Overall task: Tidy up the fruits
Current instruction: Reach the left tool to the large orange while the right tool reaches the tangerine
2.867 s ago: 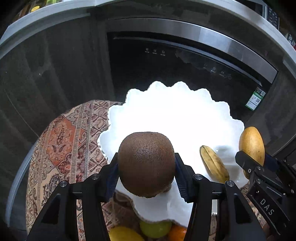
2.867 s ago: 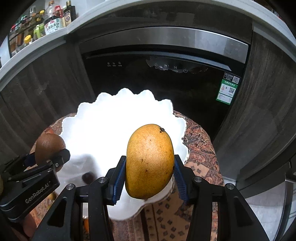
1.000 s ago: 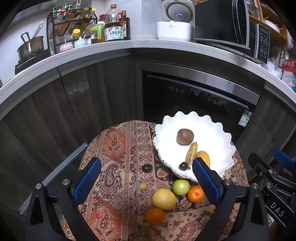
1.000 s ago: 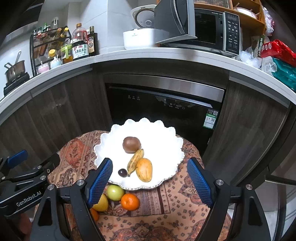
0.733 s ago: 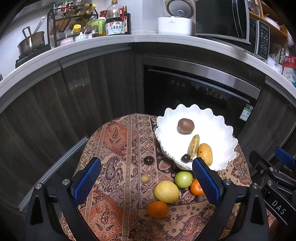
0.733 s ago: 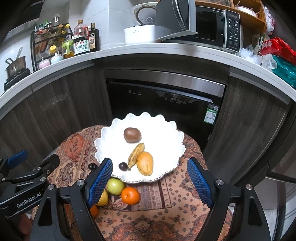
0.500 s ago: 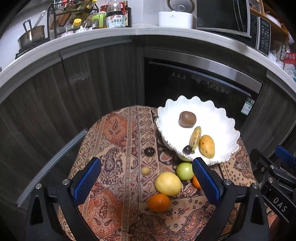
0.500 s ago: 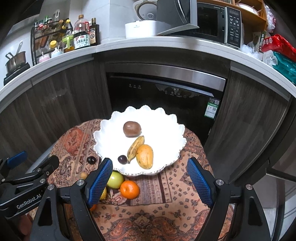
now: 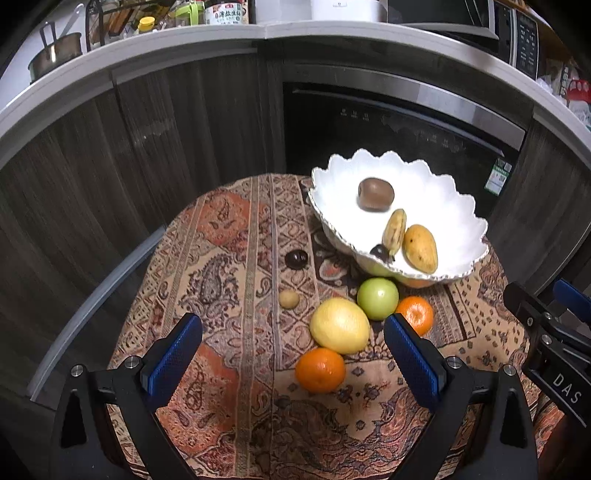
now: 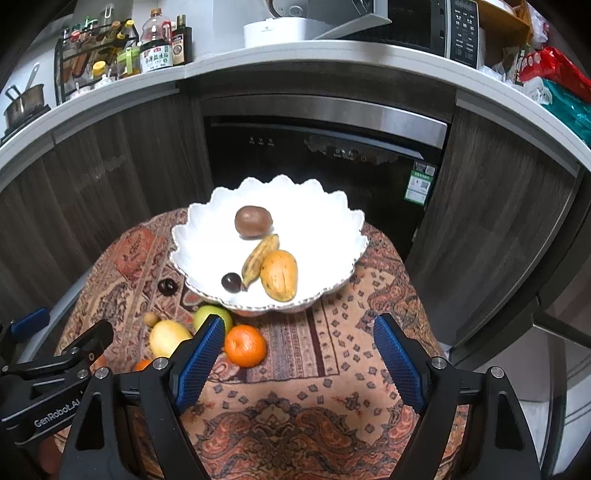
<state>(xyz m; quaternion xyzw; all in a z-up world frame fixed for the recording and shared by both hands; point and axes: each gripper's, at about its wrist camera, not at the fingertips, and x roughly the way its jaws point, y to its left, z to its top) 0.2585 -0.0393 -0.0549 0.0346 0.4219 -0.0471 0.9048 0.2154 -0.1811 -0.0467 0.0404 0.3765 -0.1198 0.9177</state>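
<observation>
A white scalloped bowl (image 9: 454, 210) (image 10: 325, 218) holds a brown kiwi (image 9: 375, 194) (image 10: 253, 221), a small banana (image 9: 394, 232) (image 10: 260, 254), a mango (image 9: 420, 248) (image 10: 279, 274) and a dark plum (image 9: 380, 252) (image 10: 231, 282). On the patterned cloth in front lie a lemon (image 9: 339, 325) (image 10: 168, 338), a green apple (image 9: 377, 298) (image 10: 210, 315), two oranges (image 9: 320, 370) (image 9: 414, 314) (image 10: 245, 345), a second dark plum (image 9: 296, 258) (image 10: 167, 286) and a tiny tan fruit (image 9: 288, 298) (image 10: 151, 318). My left gripper (image 9: 293, 365) is open above the lemon and near orange. My right gripper (image 10: 299, 362) is open, empty.
The round table with its paisley cloth (image 9: 229, 288) (image 10: 303, 417) stands before dark cabinets and a built-in dishwasher (image 10: 325, 155). A counter above carries bottles (image 10: 157, 51), a pot and a microwave (image 10: 436, 26). The other gripper shows at each view's edge.
Both grippers have sunk toward the table, so the bowl and loose fruit look larger and closer. Before that, the kiwi and mango were let go into the bowl.
</observation>
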